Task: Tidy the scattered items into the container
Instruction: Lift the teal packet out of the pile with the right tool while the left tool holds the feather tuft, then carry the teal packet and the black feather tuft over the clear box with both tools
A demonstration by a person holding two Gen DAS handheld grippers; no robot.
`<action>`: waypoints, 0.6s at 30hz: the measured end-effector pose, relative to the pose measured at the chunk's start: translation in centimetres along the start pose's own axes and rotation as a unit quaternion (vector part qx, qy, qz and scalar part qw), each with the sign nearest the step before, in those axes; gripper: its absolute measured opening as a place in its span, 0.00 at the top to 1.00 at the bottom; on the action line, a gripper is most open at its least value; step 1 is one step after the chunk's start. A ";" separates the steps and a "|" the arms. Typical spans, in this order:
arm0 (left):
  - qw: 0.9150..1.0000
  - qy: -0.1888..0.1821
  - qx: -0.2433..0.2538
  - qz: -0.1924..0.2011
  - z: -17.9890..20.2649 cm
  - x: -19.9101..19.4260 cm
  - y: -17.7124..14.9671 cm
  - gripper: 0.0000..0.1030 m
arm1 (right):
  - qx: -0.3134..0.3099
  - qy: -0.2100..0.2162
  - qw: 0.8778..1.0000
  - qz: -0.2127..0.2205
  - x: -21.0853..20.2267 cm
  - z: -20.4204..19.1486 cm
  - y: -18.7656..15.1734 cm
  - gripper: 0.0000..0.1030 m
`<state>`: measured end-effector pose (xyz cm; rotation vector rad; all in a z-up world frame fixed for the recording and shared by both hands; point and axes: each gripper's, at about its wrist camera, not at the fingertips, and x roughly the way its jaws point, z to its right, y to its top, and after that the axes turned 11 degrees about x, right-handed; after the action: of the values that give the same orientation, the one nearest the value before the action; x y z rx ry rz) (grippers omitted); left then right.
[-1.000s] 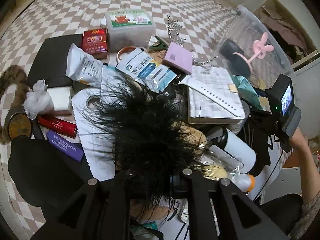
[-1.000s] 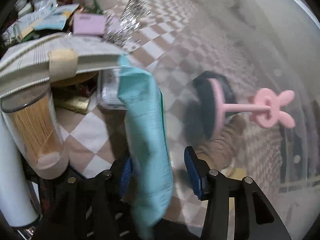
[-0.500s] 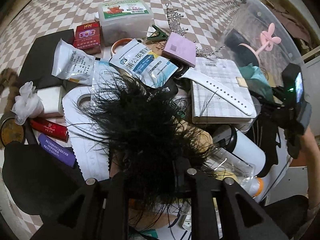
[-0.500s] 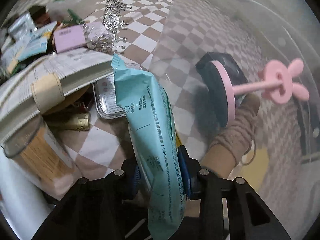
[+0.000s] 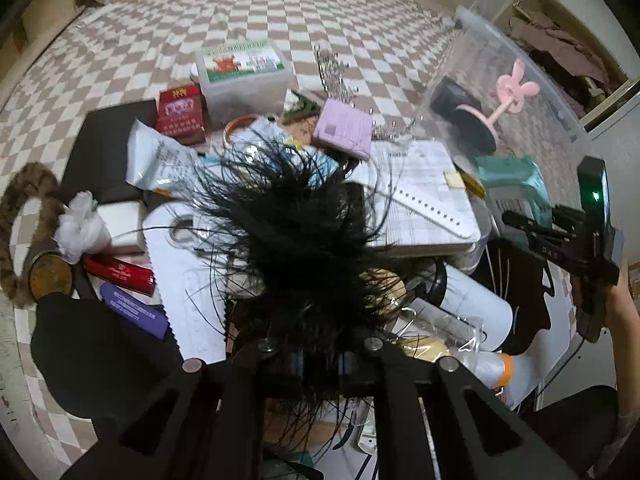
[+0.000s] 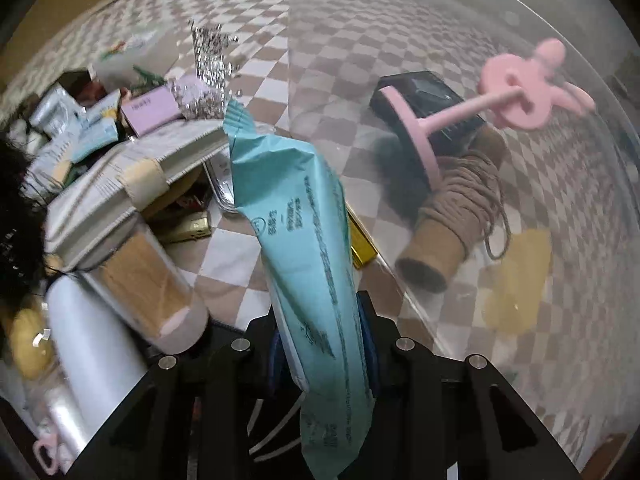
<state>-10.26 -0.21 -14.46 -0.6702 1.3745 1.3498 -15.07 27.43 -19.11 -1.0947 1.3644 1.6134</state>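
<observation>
My left gripper (image 5: 320,356) is closing on a tuft of black feathers (image 5: 304,240), and its pads pinch the tuft's base above the pile of scattered items. My right gripper (image 6: 322,344) is closing too. Its blue pads press on a teal packet (image 6: 304,240), which stands up out of the jaws. The packet (image 5: 508,176) also shows in the left wrist view, beside the clear plastic container (image 5: 500,52). Through the container's wall (image 6: 440,20) I see a pink bunny stand (image 6: 520,92), a black box (image 6: 432,96) and a spool of brown yarn (image 6: 452,216).
On the checkered cloth lie a plaid notebook (image 5: 420,192), a white bottle (image 5: 476,308), a purple pad (image 5: 344,128), a red box (image 5: 180,114), a lidded plastic box (image 5: 244,72) and a jar of swabs (image 6: 148,280). A person's arm (image 5: 624,320) is at the right.
The right jaws have closed onto the teal packet, rolled and lifted it from the pile toward the container wall. The left gripper keeps the feathers and has shifted a little.
</observation>
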 end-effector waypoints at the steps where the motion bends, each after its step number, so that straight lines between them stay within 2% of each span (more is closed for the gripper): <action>1: 1.000 0.001 -0.001 0.007 0.0 -0.3 0.0 0.89 | 0.006 0.001 1.000 0.002 -0.5 0.3 -0.2 0.70; 4: 1.000 0.000 0.000 0.020 0.5 -1.1 0.0 0.89 | 0.040 0.027 0.999 -0.007 -1.0 1.1 -0.7 0.72; 8: 1.000 0.002 0.006 0.031 1.3 -1.7 0.2 0.89 | 0.045 0.020 0.999 0.002 -2.8 0.8 -0.9 0.72; 18: 0.997 0.022 0.019 0.066 3.2 -3.5 1.2 0.89 | 0.095 0.072 0.992 0.050 -6.9 0.5 -1.5 0.72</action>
<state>-9.43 2.07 -10.26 -0.5940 1.4979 1.4170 -11.28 28.08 -13.20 -1.0584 1.6547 1.4619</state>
